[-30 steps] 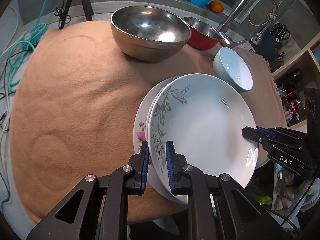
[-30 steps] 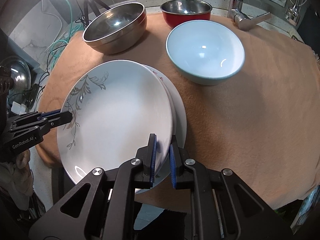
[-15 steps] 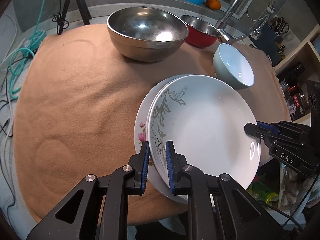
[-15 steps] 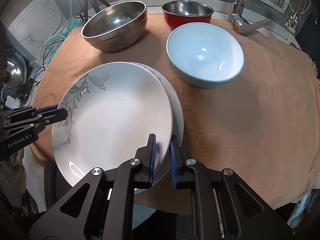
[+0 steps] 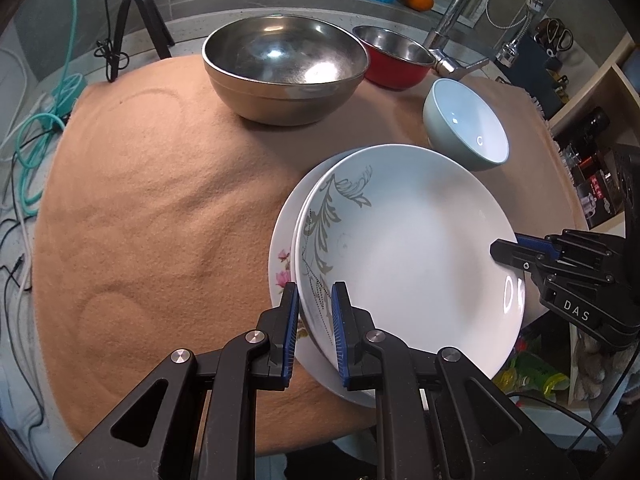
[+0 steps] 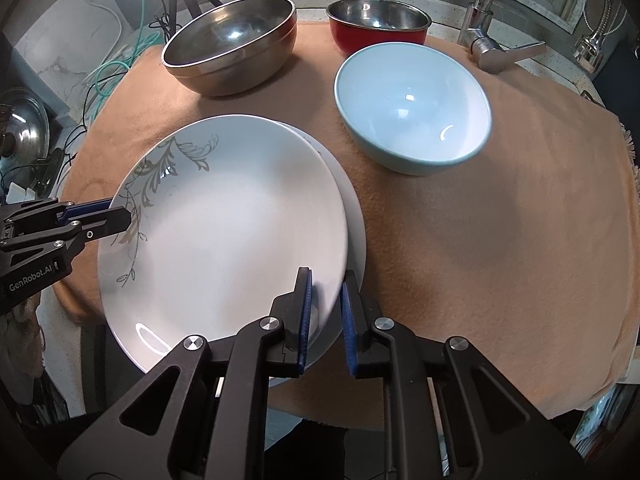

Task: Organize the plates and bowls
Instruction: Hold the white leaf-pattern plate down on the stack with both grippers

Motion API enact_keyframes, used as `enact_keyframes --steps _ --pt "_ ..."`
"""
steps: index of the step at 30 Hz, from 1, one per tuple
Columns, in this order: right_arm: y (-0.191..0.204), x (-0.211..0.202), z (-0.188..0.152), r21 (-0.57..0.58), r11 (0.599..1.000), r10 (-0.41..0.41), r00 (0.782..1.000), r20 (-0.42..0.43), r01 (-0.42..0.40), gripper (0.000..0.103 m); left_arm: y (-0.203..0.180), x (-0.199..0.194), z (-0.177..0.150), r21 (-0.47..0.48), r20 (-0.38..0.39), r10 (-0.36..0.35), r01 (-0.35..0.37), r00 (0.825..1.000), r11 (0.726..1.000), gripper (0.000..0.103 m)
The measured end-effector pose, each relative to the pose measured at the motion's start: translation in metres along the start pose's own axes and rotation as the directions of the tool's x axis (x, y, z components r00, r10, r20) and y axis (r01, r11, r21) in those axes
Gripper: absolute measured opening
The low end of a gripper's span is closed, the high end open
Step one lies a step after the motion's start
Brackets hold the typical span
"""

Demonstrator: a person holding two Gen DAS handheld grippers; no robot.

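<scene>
A white plate with a grey leaf pattern (image 5: 408,248) (image 6: 224,232) lies over a white plate with pink flowers (image 5: 282,268) on the tan cloth, near the front edge. My left gripper (image 5: 314,320) is shut on the leaf plate's left rim, and it also shows in the right wrist view (image 6: 120,216). My right gripper (image 6: 326,312) is shut on the opposite rim and shows in the left wrist view (image 5: 504,248). The lower plate (image 6: 356,232) peeks out past the right finger. Whether the two plates touch, I cannot tell.
A large steel bowl (image 5: 284,68), a red bowl (image 5: 394,60) and a light blue bowl (image 5: 466,124) stand behind the plates on the cloth (image 5: 160,200). A faucet (image 5: 460,8) rises at the back right. Cables and a tripod (image 5: 132,12) lie left, shelves right.
Both grippers keep their hold on the leaf plate in about the same place. The gap between the right gripper's pads has widened very slightly.
</scene>
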State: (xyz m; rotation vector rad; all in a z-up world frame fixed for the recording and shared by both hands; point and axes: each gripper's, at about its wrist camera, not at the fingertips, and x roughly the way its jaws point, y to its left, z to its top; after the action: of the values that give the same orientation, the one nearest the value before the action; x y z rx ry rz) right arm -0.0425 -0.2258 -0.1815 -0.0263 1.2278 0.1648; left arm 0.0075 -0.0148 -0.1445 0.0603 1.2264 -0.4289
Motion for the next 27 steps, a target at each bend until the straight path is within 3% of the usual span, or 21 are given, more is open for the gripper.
enact_keyframes --steps 9,27 --pt "-0.003 0.001 0.001 0.016 1.000 0.017 1.000 -0.003 -0.017 0.016 0.001 0.000 0.002 0.033 -0.018 -0.003 0.004 1.000 0.999 0.015" --pt "-0.014 0.002 -0.001 0.097 0.992 0.080 0.997 0.002 -0.080 0.016 0.017 -0.001 0.006 -0.046 -0.053 -0.110 0.108 0.992 0.993 0.015"
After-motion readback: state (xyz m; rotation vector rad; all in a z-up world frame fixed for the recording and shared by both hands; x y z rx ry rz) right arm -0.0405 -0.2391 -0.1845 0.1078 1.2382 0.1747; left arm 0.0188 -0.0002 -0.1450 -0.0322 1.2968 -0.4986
